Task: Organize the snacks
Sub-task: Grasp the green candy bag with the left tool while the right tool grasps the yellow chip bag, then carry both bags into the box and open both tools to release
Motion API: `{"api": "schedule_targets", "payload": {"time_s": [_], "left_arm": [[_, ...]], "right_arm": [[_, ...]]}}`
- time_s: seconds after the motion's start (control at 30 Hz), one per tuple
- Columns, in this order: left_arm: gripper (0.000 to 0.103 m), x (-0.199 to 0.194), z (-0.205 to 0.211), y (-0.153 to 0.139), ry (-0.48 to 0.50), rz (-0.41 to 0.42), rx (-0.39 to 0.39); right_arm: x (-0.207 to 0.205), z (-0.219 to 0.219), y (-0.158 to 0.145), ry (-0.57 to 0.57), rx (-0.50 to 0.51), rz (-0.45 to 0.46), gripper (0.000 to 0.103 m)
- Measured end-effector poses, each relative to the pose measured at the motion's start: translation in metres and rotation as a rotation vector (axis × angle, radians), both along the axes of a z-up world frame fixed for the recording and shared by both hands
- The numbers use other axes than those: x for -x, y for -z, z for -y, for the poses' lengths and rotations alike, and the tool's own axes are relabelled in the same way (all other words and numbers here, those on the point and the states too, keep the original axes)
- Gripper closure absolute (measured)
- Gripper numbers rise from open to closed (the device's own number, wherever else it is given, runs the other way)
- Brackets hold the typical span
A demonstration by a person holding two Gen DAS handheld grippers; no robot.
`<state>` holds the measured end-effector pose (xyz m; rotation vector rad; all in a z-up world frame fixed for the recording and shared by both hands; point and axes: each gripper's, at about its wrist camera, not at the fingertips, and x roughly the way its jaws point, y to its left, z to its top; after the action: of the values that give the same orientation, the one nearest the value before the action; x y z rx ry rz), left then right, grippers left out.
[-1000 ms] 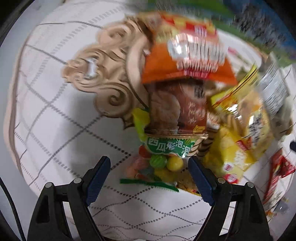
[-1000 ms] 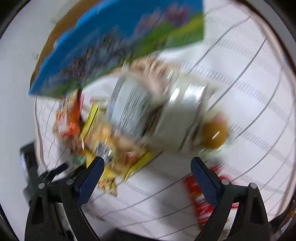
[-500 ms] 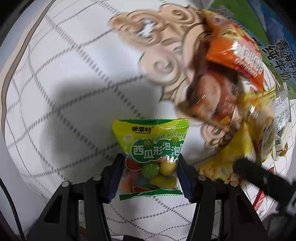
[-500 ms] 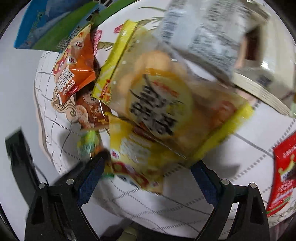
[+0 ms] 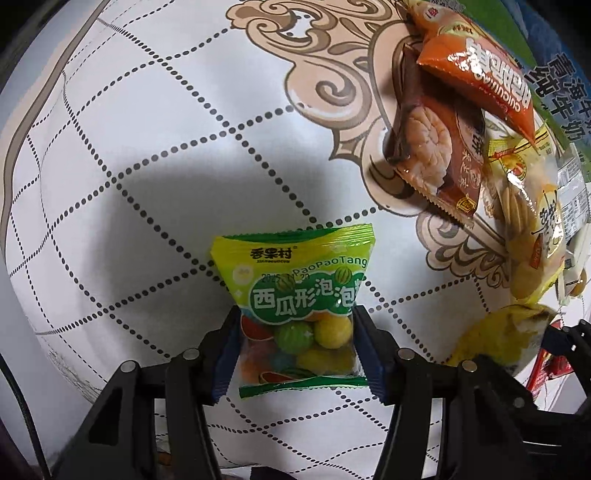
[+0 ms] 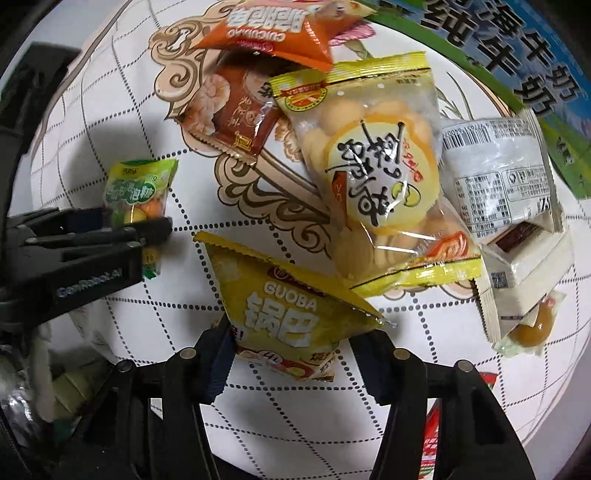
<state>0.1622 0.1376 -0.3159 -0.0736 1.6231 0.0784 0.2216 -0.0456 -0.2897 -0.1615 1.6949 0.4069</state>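
Observation:
A green bag of watermelon gum balls lies on the white checked tablecloth. My left gripper points straight down over it, both blue pads pressing the bag's sides, jaws easing open slightly. The right wrist view shows that same green bag at left in the left gripper. A yellow Guoba packet lies between the jaws of my right gripper, which are closing. Its left pad is at the packet's edge, and a small gap shows at the right pad.
Beyond the Guoba packet lie an orange packet, a brown packet, a yellow biscuit bag and a white packet. A blue-green milk carton stands at the far right. A red packet lies near the cloth's edge.
My left gripper came down over the green bag and shut on it. My right gripper swung across the pile to the Guoba packet, and its jaws have narrowed around it.

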Motion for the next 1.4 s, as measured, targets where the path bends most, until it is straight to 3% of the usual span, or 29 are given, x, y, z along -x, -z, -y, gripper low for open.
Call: {"api": "schedule_targets", "payload": {"time_s": [0.27,0.33,0.37,0.47,0.67,0.83,0.97,1.17,1.27,1.4], "left_arm": [[0.051,0.015,0.02,-0.007,-0.011,0.017,-0.004],[0.051,0.023,0.024,-0.006,-0.004,0.017,-0.01],[0.051,0.026,0.027,-0.006,0.002,0.018,-0.014],[0.053,0.03,0.031,-0.006,0.005,0.022,-0.02],[0.053,0.028,0.036,-0.016,0.013,0.031,0.007],[0.054,0.028,0.046,-0.038,0.026,0.064,0.056],[0.054,0.022,0.056,-0.067,0.046,0.113,0.095],[0.054,0.002,0.079,-0.134,0.089,0.209,0.195],[0.054,-0.026,0.103,-0.18,0.149,0.286,0.236],[0.054,-0.079,0.108,-0.219,0.208,0.348,0.273]], "right_arm": [[-0.003,0.033,0.006,0.242,-0.107,-0.045,0.034],[-0.002,0.03,0.011,0.236,-0.113,-0.028,0.038],[-0.003,0.032,0.011,0.228,-0.102,-0.009,0.051],[0.011,0.048,0.014,0.247,-0.131,0.002,0.055],[0.009,0.072,-0.003,0.278,-0.172,0.005,0.055],[-0.001,0.101,-0.04,0.305,-0.23,0.018,0.055],[-0.003,0.118,-0.073,0.327,-0.275,0.042,0.055],[-0.021,0.136,-0.125,0.378,-0.357,0.103,0.055],[-0.05,0.148,-0.152,0.413,-0.379,0.163,0.055],[-0.099,0.164,-0.181,0.448,-0.368,0.249,0.055]]}}
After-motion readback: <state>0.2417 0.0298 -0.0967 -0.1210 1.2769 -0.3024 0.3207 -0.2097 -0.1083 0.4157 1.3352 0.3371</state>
